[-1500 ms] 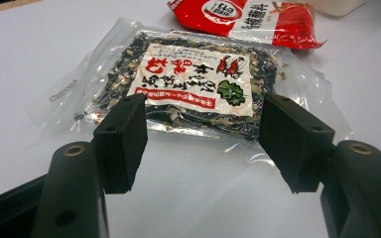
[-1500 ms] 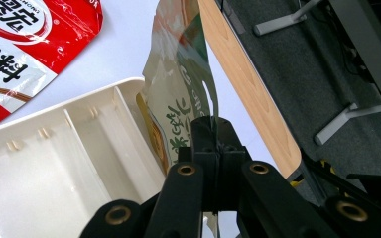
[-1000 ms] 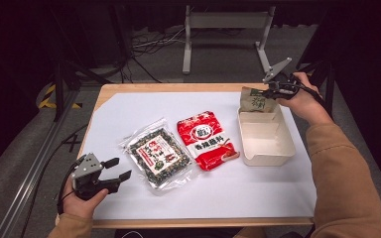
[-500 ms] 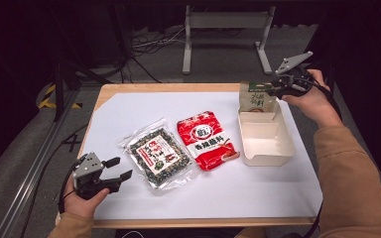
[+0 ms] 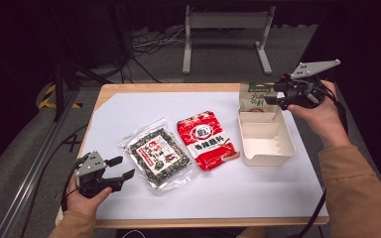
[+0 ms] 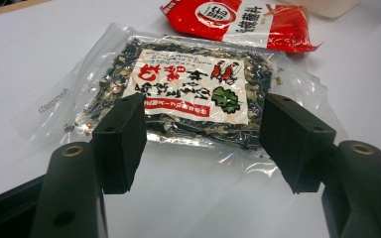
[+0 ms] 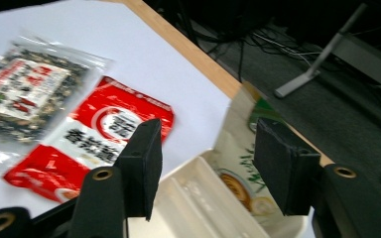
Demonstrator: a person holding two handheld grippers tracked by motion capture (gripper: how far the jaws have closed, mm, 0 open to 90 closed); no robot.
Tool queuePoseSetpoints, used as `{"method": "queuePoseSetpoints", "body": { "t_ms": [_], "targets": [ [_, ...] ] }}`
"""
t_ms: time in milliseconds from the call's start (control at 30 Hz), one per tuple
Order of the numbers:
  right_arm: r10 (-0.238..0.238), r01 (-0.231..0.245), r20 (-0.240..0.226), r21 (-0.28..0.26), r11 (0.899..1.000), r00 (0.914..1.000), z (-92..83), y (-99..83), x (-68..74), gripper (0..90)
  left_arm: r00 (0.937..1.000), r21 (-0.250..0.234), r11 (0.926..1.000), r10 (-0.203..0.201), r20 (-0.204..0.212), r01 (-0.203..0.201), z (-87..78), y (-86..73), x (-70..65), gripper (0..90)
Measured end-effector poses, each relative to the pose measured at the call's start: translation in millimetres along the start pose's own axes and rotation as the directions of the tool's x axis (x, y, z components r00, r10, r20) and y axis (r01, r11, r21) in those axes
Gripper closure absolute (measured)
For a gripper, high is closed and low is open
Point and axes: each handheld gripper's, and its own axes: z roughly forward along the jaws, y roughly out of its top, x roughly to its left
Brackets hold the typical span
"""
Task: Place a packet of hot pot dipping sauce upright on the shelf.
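The right gripper (image 5: 274,95) hovers beside the green pouch (image 5: 254,97), which stands upright in the far end of the white tray (image 5: 265,148); its jaws have just been opening and now stand spread, off the pouch. Near the table's front corner, the left gripper (image 5: 121,168) rests with jaws wide apart, just short of the clear packet (image 5: 158,156). The red packet (image 5: 206,140) lies between packet and tray.

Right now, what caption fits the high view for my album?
Open right gripper beside green packet leaning in white tray; left gripper near seaweed bag.
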Motion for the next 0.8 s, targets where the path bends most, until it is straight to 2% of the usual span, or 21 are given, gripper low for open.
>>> {"method": "queuePoseSetpoints", "body": {
  "t_ms": [200, 367, 500, 700, 767, 800],
  "targets": [
    [0.03, -0.031, -0.064, -0.014, 0.999, 0.9975, -2.8, 2.7, 15.7, 42.9, 1.0, 0.0, 1.0, 0.001, 0.009, -0.001, 1.7, 1.0, -0.1, 34.1],
    [0.092, -0.097, -0.141, -0.025, 0.995, 0.9857, 4.1, 4.0, 24.6, 41.6, 0.9999, -0.003, 1.0, 0.006, 0.009, -0.006, 2.8, 1.7, 0.9, 33.7],
    [0.11, -0.119, -0.183, -0.035, 0.992, 0.9769, 10.9, 4.9, 32.4, 41.2, 0.9999, -0.009, 1.0, 0.002, 0.01, -0.002, 2.0, 1.7, 1.2, 33.4],
    [0.116, -0.12, -0.164, -0.019, 0.993, 0.9797, 19.1, 5.9, 38.7, 40.8, 0.9997, -0.014, 0.9999, -0.006, 0.022, 0.006, 4.0, 2.9, 1.8, 32.0],
    [0.112, -0.114, -0.13, -0.003, 0.993, 0.9851, 22.6, 4.5, 40.1, 40.8, 0.9994, -0.03, 0.9995, -0.01, 0.033, 0.011, 5.5, 8.0, 2.9, 31.2],
    [0.112, -0.114, -0.13, -0.003, 0.993, 0.9851, 22.6, 4.5, 40.1, 40.8, 0.9994, -0.03, 0.9995, -0.01, 0.033, 0.011, 5.5, 8.0, 2.9, 30.9]
  ]
}}
